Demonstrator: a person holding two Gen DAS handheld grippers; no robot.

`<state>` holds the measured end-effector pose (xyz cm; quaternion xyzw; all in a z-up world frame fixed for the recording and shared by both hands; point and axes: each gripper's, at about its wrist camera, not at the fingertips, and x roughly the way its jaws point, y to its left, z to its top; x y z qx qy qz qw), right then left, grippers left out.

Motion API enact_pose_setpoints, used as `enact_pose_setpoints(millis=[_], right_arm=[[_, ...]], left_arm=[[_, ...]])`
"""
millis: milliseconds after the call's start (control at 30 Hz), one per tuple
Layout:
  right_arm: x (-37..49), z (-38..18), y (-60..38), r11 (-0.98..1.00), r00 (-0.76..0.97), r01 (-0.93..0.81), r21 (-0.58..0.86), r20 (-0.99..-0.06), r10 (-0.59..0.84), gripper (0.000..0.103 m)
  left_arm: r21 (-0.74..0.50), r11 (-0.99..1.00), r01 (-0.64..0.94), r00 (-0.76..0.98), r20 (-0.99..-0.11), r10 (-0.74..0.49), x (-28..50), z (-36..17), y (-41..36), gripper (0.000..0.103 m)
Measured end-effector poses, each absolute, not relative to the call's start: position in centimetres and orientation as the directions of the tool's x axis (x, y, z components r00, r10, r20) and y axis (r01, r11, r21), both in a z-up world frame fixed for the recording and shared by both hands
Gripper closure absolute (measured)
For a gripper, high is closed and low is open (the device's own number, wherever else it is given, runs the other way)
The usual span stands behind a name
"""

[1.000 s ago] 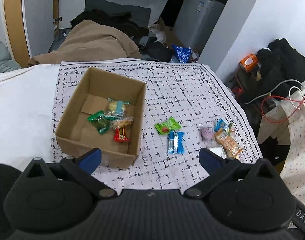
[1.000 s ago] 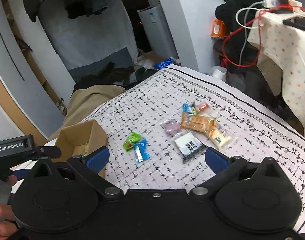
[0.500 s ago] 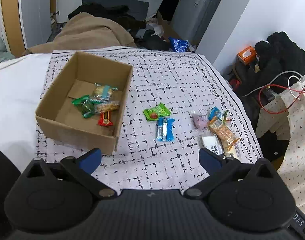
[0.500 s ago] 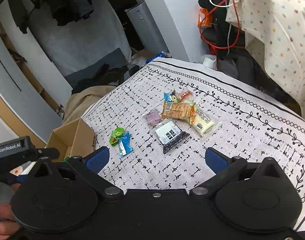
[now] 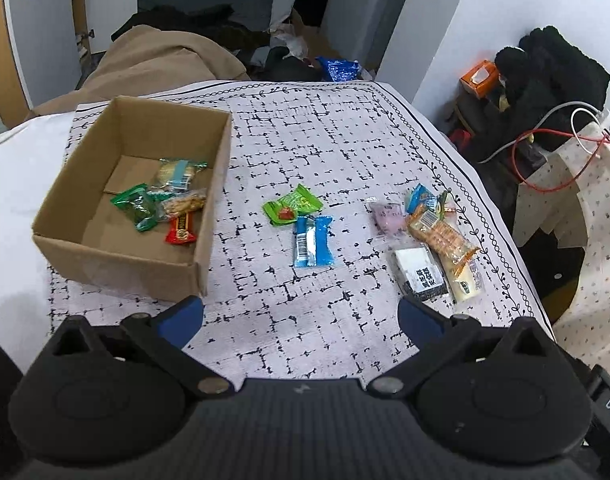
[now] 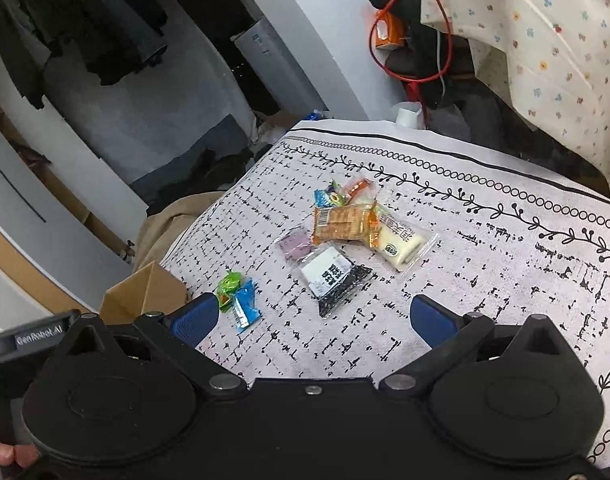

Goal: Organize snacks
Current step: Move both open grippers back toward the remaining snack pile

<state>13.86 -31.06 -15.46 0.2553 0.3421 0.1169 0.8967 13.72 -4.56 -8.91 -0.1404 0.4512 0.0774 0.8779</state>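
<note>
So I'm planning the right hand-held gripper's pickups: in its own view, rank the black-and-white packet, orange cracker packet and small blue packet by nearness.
From the right hand-held gripper:
1. Black-and-white packet, just ahead, centre.
2. Orange cracker packet, behind it.
3. Small blue packet, farthest back.

One cardboard box (image 5: 117, 216), four snacks inside (image 5: 161, 208), seven snacks on the cloth (image 5: 385, 236), two hand-held grippers (image 5: 299, 318)
</note>
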Motion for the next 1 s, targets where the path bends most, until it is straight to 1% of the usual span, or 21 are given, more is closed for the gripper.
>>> enact_pose_setpoints(millis=[133,233,300,367,400,600,767,833,867,1000], right_arm=[[14.8,-16.3,-31.4,0.843,0.729,-0.006,0.538,-0.575,0.371,0.001],[16.0,-17.4,-31.5,0.834,0.709,0.017,0.551,-0.595,0.378,0.004],[16.7,-18.1,-31.6,0.83,0.696,0.033,0.557,-0.609,0.381,0.013],[17.4,-18.6,-31.7,0.824,0.688,0.036,0.565,-0.612,0.39,0.018],[17.7,-18.8,-31.6,0.823,0.686,0.035,0.567,-0.613,0.393,0.021],[19.8,-20.0,-30.4,0.837,0.657,-0.014,0.547,-0.625,0.42,0.03],[21.3,-20.9,-29.4,0.84,0.63,-0.047,0.54,-0.636,0.445,0.03],[21.9,-21.3,-29.4,0.833,0.622,-0.051,0.551,-0.635,0.458,0.03],[22.2,-21.4,-29.3,0.834,0.621,-0.052,0.549,-0.637,0.458,0.03],[23.1,-21.2,-28.6,0.84,0.639,-0.09,0.535,-0.616,0.461,0.03]], left_arm=[[-0.179,0.95,-0.256,0.582,-0.813,0.004,14.4,-10.0,-4.9,0.0],[-0.183,0.951,-0.248,0.582,-0.813,-0.005,15.0,-11.0,-5.4,0.001],[-0.176,0.955,-0.237,0.584,-0.812,-0.004,15.4,-11.6,-5.8,0.003],[-0.175,0.956,-0.236,0.583,-0.812,-0.005,15.9,-12.3,-6.0,0.003],[-0.173,0.956,-0.238,0.583,-0.812,-0.002,16.2,-12.6,-6.0,0.005],[-0.171,0.95,-0.263,0.57,-0.822,0.01,18.2,-14.6,-6.1,0.017],[-0.16,0.948,-0.276,0.563,-0.826,0.025,20.1,-15.8,-6.0,0.023],[-0.157,0.947,-0.28,0.556,-0.831,0.027,20.7,-16.4,-5.9,0.028],[-0.155,0.947,-0.28,0.553,-0.833,0.027,21.0,-16.7,-5.9,0.029],[-0.147,0.949,-0.279,0.547,-0.836,0.032,22.1,-17.7,-6.0,0.034]])
